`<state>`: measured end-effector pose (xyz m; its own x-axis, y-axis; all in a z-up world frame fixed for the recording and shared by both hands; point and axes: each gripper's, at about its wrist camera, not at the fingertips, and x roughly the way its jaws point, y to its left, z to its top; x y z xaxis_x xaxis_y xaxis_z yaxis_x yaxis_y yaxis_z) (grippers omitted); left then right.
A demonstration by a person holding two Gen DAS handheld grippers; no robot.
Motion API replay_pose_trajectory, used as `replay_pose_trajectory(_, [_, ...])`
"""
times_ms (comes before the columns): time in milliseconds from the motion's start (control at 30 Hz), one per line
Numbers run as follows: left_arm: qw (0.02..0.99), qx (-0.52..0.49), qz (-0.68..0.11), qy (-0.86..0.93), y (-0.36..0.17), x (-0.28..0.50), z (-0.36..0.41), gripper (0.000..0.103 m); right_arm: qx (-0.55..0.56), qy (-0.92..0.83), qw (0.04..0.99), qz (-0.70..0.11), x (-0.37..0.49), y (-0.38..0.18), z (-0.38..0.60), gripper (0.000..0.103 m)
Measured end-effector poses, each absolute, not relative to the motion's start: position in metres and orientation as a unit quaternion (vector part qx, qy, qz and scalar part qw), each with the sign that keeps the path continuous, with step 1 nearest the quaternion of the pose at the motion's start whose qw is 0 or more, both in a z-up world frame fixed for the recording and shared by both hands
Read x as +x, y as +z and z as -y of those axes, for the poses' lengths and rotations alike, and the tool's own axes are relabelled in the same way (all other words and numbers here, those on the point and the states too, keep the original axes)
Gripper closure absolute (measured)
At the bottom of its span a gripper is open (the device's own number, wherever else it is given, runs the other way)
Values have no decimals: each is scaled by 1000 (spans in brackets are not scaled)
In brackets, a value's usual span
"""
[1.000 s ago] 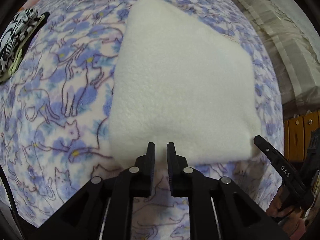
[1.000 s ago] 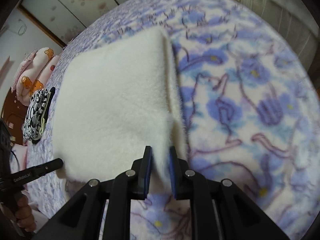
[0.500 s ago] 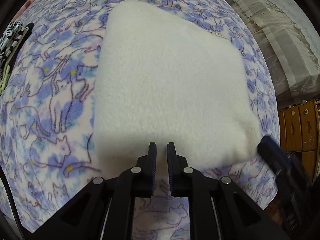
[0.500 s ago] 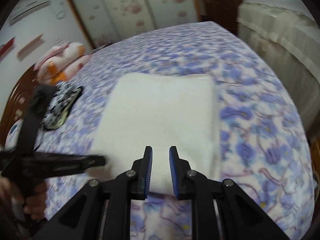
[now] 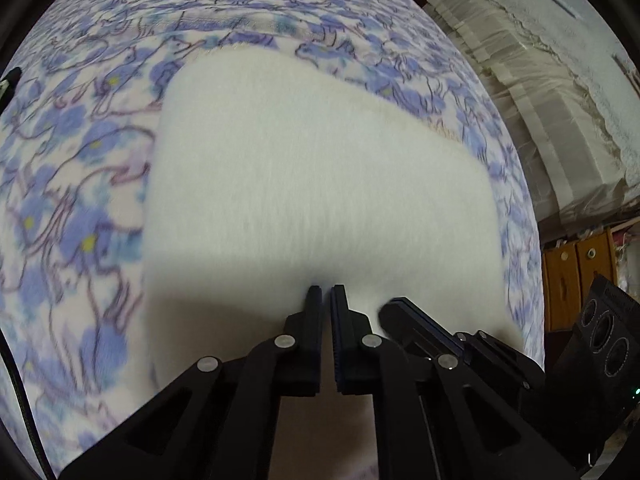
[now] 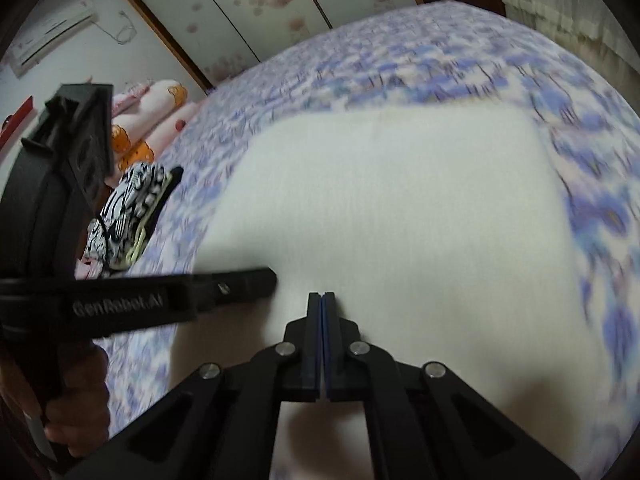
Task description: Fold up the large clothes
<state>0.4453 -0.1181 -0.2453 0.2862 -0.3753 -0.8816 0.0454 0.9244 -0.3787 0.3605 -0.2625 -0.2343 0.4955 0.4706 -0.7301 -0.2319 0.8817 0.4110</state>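
A folded white fleece garment [image 5: 320, 184] lies flat on the bed's blue cat-print blanket [image 5: 68, 208]. My left gripper [image 5: 326, 290] hangs over the garment's near edge. Its jaws are closing to a thin slit with no cloth between them. My right gripper [image 5: 400, 314] sits just to its right, almost touching it. In the right wrist view the garment [image 6: 400, 208] fills the middle. The right gripper [image 6: 321, 295] is over its near part, jaws closing pad to pad on nothing. The left gripper [image 6: 256, 280] reaches in from the left.
A black-and-white patterned bundle [image 6: 132, 216] and orange-and-pink pillows [image 6: 160, 108] lie at the blanket's left side. A cloth-covered piece of furniture [image 5: 540, 100] and a wooden cabinet [image 5: 576, 272] stand right of the bed. A hand [image 6: 80, 400] grips the left tool.
The right gripper let go of the garment's corner fold, swung left and shut. The left gripper moved in over the garment's near edge. Both now sit side by side.
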Motion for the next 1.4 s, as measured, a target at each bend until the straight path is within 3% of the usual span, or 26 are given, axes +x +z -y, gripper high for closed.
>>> replay_pose_trajectory(567, [814,-183,-533,-142,-273,568,114,102,166,192,858,-447,474,-254,260,103])
replay_pose_trajectory(900, [822,-252,-496,-123,-275,540,86,102,224,64,885,-403,464,-251,319,103])
replay_pose_trajectory(1200, [845,-213,-481,-100,-261,500,79,102,188,-5,897,-399,435,-254,342,103])
replay_pose_trajectory(1400, [838,-261,-473,-75,-253,465,53,102,162,-14,897,-410,422,-248,343,103])
